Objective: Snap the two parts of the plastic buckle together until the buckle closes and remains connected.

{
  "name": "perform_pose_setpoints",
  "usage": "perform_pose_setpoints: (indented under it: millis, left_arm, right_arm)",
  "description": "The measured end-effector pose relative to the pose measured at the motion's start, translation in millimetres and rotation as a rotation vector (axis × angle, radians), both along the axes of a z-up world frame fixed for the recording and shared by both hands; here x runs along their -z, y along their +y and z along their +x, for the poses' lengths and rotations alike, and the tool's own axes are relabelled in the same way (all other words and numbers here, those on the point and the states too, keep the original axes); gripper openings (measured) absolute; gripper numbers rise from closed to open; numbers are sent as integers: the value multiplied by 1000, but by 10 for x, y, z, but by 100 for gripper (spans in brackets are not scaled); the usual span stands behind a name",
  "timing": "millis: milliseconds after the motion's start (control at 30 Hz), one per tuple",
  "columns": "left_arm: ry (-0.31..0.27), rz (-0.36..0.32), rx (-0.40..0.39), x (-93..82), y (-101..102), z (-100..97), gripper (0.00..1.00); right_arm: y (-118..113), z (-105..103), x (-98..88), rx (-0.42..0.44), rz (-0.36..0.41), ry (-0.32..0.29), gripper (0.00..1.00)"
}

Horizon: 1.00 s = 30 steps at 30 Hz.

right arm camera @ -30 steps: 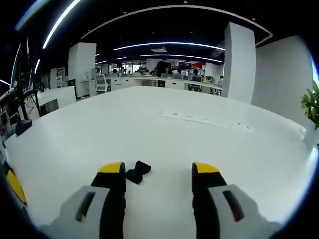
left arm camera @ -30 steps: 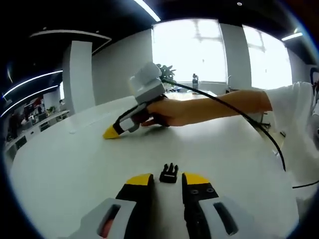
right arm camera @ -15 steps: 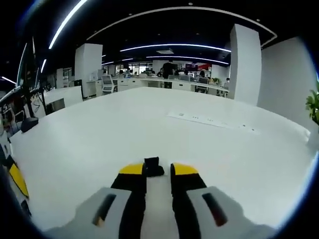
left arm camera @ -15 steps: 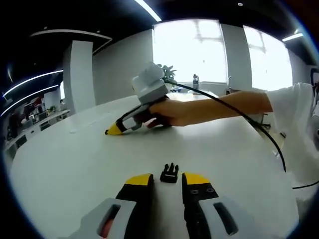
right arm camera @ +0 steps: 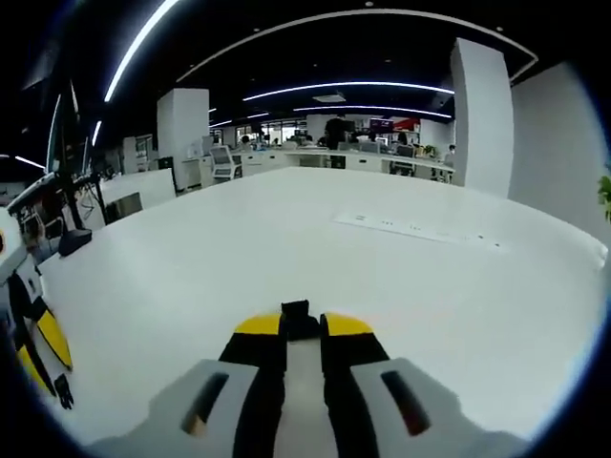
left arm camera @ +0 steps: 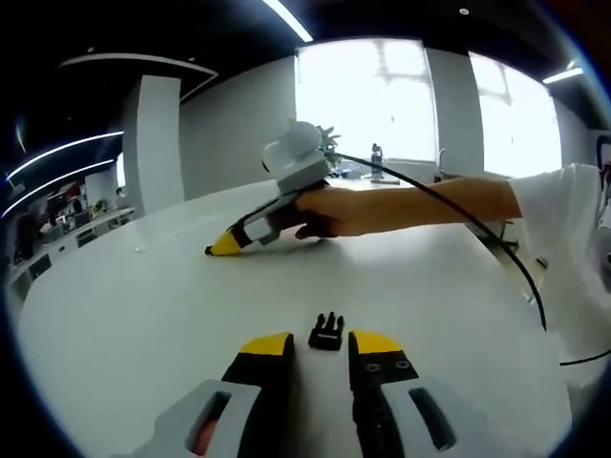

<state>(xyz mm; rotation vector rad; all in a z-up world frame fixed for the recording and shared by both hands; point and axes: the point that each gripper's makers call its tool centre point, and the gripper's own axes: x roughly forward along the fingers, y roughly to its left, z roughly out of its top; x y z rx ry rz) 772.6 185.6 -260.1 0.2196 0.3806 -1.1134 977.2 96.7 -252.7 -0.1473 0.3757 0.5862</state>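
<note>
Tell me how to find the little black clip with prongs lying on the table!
Look at the big white table in the left gripper view. Just past the yellow tips of the left gripper lies a small black clip, free on the tabletop. Its prongs stick up, away from the gripper.

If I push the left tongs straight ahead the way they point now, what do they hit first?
Most likely the pronged buckle half, which lies on the white table just past the left tongs, roughly centred between the tips. Beyond it the table looks bare; the right tongs sit farther off to the side.
</note>
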Motion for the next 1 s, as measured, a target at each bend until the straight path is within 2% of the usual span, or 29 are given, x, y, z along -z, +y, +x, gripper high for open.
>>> perform_pose_setpoints:
  millis: [167, 533, 767, 1000]
  left_arm:
    - [2, -2, 0, 0, 0, 3, 22]
    - [9, -10, 5, 2, -1, -11, 22]
    - [14, -15, 9, -3, -13, -18, 23]
    - [27, -26, 4, -2, -6, 2, 24]
  right_arm:
    - [-5, -103, -67, -46, 39, -1, 14]
    - [-9, -477, -208, -171, 93, -12, 14]
    - [-32, -680, -222, -257, 51, -37, 14]
    - [-110, -890, -184, -314, 4, -26, 14]
